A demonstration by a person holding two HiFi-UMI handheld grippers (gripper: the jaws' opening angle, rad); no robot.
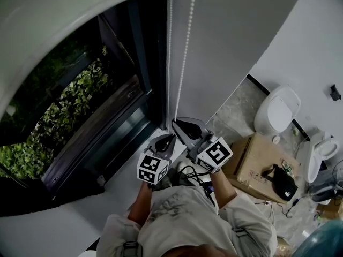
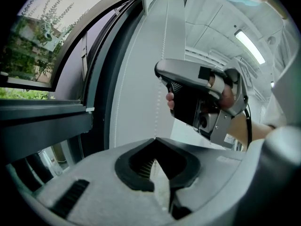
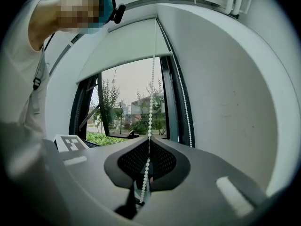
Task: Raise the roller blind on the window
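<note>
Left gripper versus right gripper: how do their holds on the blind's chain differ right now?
The right gripper sits higher than the left gripper, whose view looks up at it. The bead chain runs plainly down between the right gripper's jaws, while at the left gripper only a faint strand meets the tips. Shared: both have their jaws together on the chain.

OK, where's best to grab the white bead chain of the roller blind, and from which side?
One strand of the white bead chain, low down, jaws closing across it from the room side: it hangs straight, clear of the pale wall. The right gripper is shut on it that way.
</note>
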